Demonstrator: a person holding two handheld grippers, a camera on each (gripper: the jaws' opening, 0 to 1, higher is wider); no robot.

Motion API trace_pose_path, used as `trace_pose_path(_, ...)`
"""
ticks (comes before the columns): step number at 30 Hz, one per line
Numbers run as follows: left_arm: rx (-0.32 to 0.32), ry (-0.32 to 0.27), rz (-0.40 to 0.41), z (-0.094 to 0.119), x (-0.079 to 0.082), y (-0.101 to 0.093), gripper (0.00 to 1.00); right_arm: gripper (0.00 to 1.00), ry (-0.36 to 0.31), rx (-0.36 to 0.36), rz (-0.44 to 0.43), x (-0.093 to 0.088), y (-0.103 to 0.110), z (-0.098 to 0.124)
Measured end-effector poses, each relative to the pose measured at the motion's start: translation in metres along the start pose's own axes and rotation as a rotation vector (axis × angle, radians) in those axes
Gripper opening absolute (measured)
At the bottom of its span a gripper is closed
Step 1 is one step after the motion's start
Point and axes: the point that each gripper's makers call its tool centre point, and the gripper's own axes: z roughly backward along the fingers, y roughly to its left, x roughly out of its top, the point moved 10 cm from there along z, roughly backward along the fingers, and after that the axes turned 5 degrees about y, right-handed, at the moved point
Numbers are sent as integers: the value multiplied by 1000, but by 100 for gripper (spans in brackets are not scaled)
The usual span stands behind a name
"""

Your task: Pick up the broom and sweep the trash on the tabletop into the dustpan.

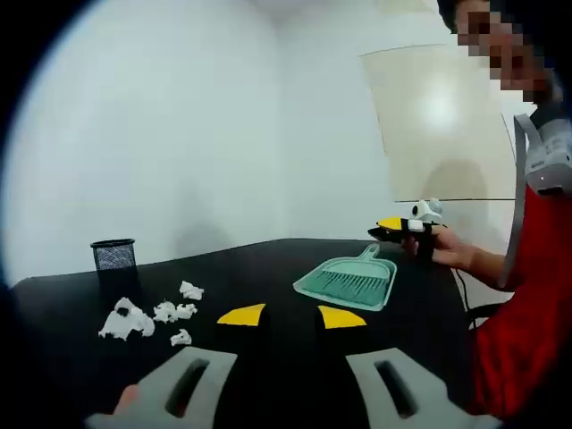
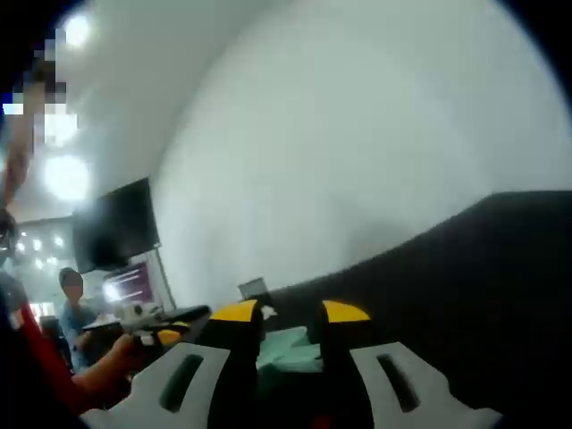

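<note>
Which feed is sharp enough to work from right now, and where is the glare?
Left gripper view: sharp; paper scraps, dustpan and mesh cup read clearly on the black table; a soft bright spot sits on the pale board. Right gripper view: smeared with blur, ceiling lights flaring at upper left, dustpan only a green patch between the jaws.

An office-like room: white walls, a black table (image 1: 268, 268) with a mesh pen cup (image 1: 113, 255), a dark screen (image 2: 116, 223) and ceiling lights behind.
</note>
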Motion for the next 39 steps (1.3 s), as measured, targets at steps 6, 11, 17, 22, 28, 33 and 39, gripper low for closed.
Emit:
trace_pose_path(6, -5, 10, -4, -1, -1, 0, 19, 28, 1, -2, 6, 0, 0, 0)
trace_pose_path(11, -3, 14, -11, -1, -1, -1, 19, 28, 5, 3, 7, 0, 1, 0)
trace_pose_path(17, -5, 17, -12, -2, -1, -1, 19, 28, 10, 4, 7, -1, 1, 0)
trace_pose_path(22, -7, 19, -13, -2, -1, -2, 19, 28, 15, 1, 17, -1, 2, 0)
trace_pose_path(28, -14, 44, -26, -4, -3, -2, 20, 28, 15, 4, 24, -1, 2, 0)
trace_pose_path(33, -29, 22, -29, -1, -2, -3, 20, 28, 10, 43, 30, 2, 6, -1)
trace_pose_path(39, -39, 0, -16, 0, -1, -3, 20, 23, 78, 124, 108, 7, 21, -15)
